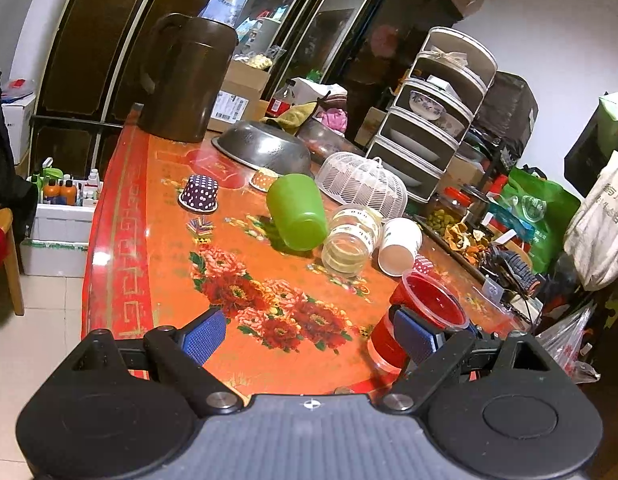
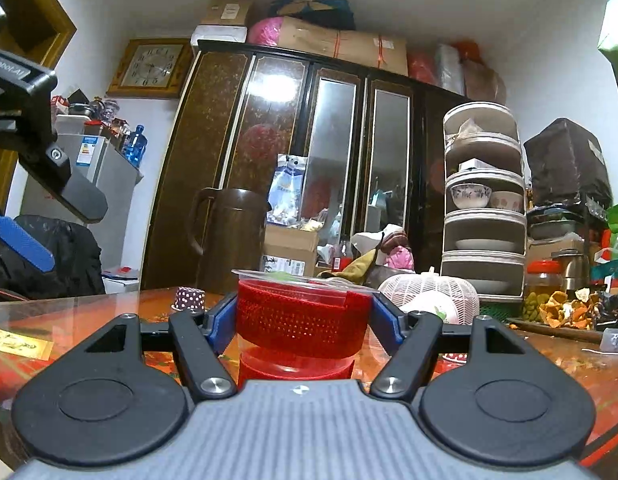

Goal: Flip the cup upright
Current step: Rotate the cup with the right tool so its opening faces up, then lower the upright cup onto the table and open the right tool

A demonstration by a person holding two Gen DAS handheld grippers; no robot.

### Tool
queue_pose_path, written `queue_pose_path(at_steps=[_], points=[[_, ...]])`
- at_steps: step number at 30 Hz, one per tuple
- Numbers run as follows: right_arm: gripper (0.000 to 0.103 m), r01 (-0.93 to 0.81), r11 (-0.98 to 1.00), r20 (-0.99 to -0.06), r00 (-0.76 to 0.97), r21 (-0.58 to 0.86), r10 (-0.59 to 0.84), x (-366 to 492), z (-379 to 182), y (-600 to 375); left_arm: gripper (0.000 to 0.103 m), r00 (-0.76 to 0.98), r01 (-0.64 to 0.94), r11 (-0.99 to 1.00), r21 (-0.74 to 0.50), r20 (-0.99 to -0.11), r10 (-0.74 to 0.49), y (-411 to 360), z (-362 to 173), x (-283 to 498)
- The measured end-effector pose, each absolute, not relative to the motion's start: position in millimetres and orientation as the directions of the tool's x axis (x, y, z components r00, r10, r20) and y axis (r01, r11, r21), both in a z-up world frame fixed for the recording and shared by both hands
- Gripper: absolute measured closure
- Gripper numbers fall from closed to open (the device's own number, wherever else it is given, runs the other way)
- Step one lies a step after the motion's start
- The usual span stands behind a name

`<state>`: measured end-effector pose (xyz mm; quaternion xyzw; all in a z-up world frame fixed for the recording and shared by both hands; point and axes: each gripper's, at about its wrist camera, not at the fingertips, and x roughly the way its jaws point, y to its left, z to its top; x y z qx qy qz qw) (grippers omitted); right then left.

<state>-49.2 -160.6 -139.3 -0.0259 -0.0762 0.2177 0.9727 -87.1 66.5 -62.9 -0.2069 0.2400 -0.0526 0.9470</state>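
Cluttered with cups, jars and dishware, the orange floral table (image 1: 157, 240) runs ahead of us toward a dark mirrored cabinet (image 2: 293, 152). We hold the red cup (image 2: 301, 320) upright in our right gripper (image 2: 303, 318), its two blue pads pressed against the cup's sides over the red mesh sleeve, the clear rim level just above them and the base down at the tabletop. Our left gripper (image 1: 311, 332) hangs spread wide with nothing between its fingers; the same red cup (image 1: 425, 312) stands just at its right fingertip, though we cannot tell whether the two touch. Ahead of the left gripper a green cup (image 1: 297, 212) lies on its side, with a glass jar (image 1: 351, 242) and a white paper cup (image 1: 399, 246) tipped over just to its right. Farther ahead and left sits a purple dotted cup (image 1: 199, 193), mouth down. A brown jug (image 1: 185, 76) stands at the table's far end
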Motion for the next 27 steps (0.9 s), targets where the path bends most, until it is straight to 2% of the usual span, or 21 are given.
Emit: queue_pose_path(at_steps=[4,9,13,15,20,23,25,27], points=[[0.021,-0.432,0.900,0.110,0.894,-0.049,0.435,-46,-140,-161,0.010,0.875,-0.011,0.906,-0.424,-0.443,-0.197,69,-66,-85],[0.001,-0.439,0.897,0.059,0.895,-0.054,0.442,-44,-135,-159,0.010,0.864,-0.017,0.904,-0.427,-0.461,-0.202,69,-70,-82],[0.001,-0.461,0.885,-0.004,0.887,-0.062,0.462,-49,-129,-162,0.009,0.862,-0.039,0.920,-0.390,-0.479,-0.167,64,-72,-81],[0.001,-0.475,0.880,-0.042,0.880,-0.030,0.474,-56,-122,-173,0.003,0.862,-0.058,0.937,-0.345,-0.491,-0.128,59,-74,-82],[0.001,-0.443,0.893,-0.152,0.880,0.084,0.450,-70,-92,-205,0.003,0.857,-0.046,0.975,-0.219,-0.509,-0.074,37,-69,-82],[0.001,-0.442,0.884,-0.247,0.849,0.152,0.467,-72,-67,-223,0.003,0.875,-0.050,0.992,-0.114,-0.484,-0.011,16,-55,-93],[0.001,-0.459,0.871,-0.320,0.810,0.176,0.492,-71,-51,-232,0.003,0.890,-0.026,0.995,-0.097,-0.455,-0.021,8,-43,-102],[0.001,-0.468,0.860,-0.337,0.791,0.203,0.510,-75,-39,-240,0.003,0.898,0.001,0.994,-0.110,-0.437,-0.049,4,-32,-109]])
